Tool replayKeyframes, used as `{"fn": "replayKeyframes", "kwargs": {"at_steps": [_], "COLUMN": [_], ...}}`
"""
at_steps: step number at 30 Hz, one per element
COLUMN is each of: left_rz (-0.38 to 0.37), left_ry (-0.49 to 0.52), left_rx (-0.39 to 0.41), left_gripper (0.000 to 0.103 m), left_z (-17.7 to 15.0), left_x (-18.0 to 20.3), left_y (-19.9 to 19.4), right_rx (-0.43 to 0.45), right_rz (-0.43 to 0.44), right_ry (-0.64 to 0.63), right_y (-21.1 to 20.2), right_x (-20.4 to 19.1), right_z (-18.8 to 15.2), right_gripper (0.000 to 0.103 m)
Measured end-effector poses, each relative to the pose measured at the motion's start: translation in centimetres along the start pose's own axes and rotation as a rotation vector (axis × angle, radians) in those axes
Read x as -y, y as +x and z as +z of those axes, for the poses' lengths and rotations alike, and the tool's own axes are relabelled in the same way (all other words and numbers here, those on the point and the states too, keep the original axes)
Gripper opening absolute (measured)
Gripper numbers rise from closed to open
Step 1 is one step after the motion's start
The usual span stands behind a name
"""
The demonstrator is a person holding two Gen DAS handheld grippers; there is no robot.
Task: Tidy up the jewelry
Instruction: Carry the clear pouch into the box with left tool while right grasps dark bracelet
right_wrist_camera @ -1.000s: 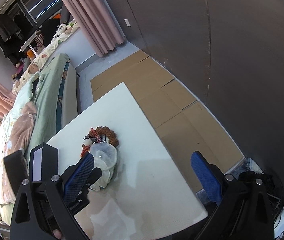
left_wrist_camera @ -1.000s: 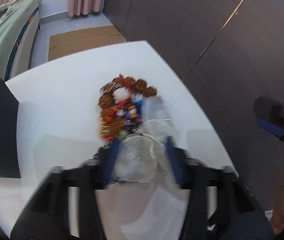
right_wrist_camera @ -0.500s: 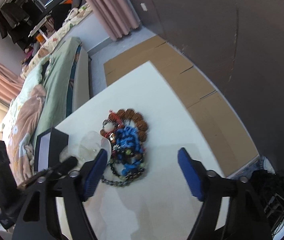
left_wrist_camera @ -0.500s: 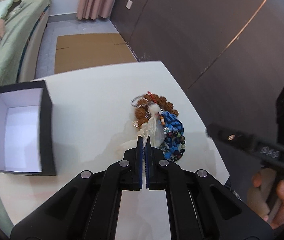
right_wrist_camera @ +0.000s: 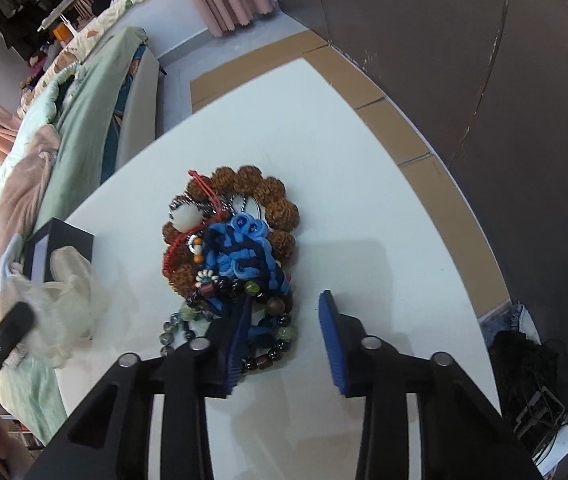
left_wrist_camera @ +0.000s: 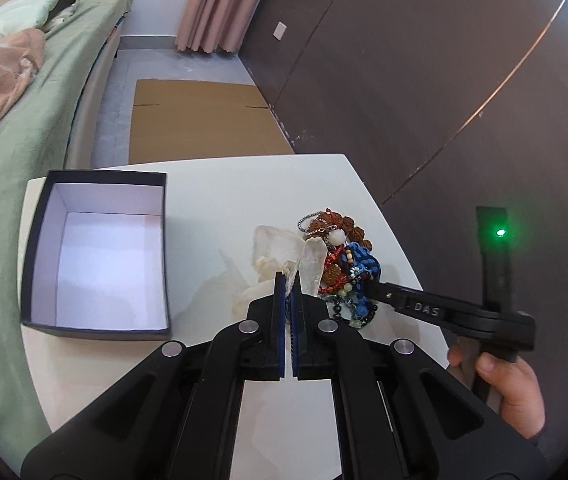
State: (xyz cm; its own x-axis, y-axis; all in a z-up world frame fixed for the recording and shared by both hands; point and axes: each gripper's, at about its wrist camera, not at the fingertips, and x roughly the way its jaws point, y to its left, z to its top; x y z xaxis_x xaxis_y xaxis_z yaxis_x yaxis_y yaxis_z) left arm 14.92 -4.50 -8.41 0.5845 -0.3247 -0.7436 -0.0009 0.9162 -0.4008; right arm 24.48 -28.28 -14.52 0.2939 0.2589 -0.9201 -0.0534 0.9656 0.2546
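Note:
A pile of jewelry (right_wrist_camera: pixel 232 248) lies on the white table (right_wrist_camera: pixel 364 208): a brown bead bracelet, a blue braided cord, red cords and dark bead strings. It also shows in the left wrist view (left_wrist_camera: pixel 344 268). My left gripper (left_wrist_camera: pixel 288 280) is shut on a sheer white pouch (left_wrist_camera: pixel 284 252) and holds it beside the pile; the pouch shows in the right wrist view (right_wrist_camera: pixel 64 296). My right gripper (right_wrist_camera: pixel 284 320) is open, low over the near end of the pile, its left finger over the bead strings.
An open black box with a white inside (left_wrist_camera: pixel 100 252) stands on the table's left part. A bed with green bedding (left_wrist_camera: pixel 24 92) runs along the left. Cardboard sheets (left_wrist_camera: pixel 200 120) lie on the floor beyond the table. A dark wall panel (left_wrist_camera: pixel 444 80) is at right.
My left gripper closed on the pouch and lifted it off the jewelry toward the left. My right gripper came down and forward onto the near end of the pile, narrowing a little.

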Motion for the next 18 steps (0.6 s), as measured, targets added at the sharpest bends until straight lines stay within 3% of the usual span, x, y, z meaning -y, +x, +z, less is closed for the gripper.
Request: {"fn": "replayKeyframes", "kwargs": {"at_steps": [4,11,18], "left_rz": [0.001,0.011,0.026], "left_ry": [-0.006,-0.016,-0.048], "left_rx": [0.015,0.037,0.083], "left_gripper": [0.003,0.003,0.003], "left_z": [-0.2,-0.6,-0.4], "left_x": [-0.3,-1.3,-2.8], "left_y": [-1.0,-2.7,-4.9], "right_rx": [0.017,0.064,0.176], "right_rz": [0.004,0.049,0.184], "right_ry": [0.022,0.046,0.008], "right_y": [-0.7,-3.1,-7.2], "right_x": [0.2,1.1,0.1], "right_z": [-0.5,-1.9,-2.9], "right_gripper": [0.010,0.010,0.010]}}
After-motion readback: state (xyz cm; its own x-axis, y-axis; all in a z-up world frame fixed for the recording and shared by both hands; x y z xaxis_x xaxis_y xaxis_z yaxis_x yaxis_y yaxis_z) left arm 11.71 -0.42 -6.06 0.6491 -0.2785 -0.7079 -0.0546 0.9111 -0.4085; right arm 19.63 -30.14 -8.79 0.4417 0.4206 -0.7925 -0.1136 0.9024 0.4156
